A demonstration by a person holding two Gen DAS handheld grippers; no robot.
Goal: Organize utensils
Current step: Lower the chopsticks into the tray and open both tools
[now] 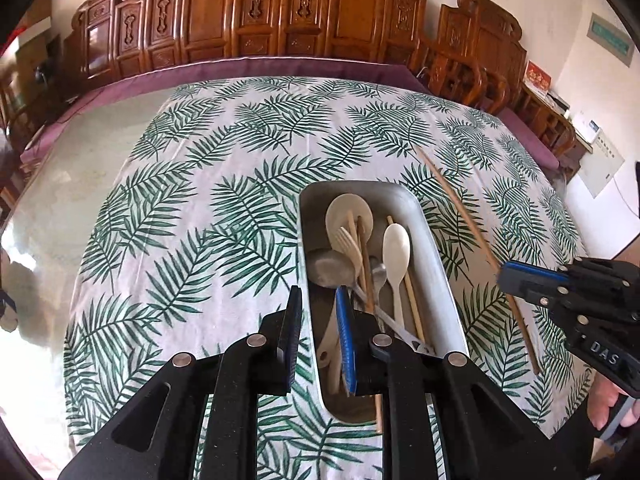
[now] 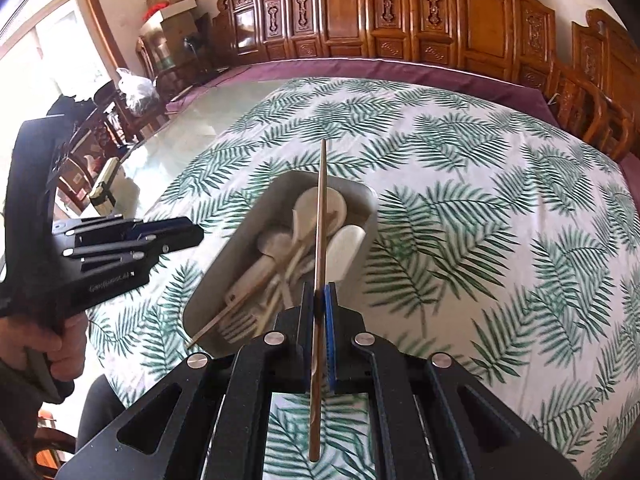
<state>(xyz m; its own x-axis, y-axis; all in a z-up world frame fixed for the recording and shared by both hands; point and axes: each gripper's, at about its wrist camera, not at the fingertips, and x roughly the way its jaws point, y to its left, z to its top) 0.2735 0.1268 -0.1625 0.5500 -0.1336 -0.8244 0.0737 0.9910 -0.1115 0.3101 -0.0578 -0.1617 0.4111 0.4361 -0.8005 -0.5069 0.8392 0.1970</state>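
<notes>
The tray (image 1: 432,248) is crowded: spoons (image 1: 396,248), a fork (image 1: 351,246) and sticks lie crossed over most of its floor, leaving little bare room. The left gripper (image 1: 320,320) straddles its near left wall. The right gripper (image 2: 320,312) carries a long chopstick (image 2: 321,220) reaching across the tray. The leaf-patterned cloth (image 2: 480,220) on both sides lies open.

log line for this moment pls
left tool: open, over tray | right tool: shut on chopstick | chopstick not yet in tray
</notes>
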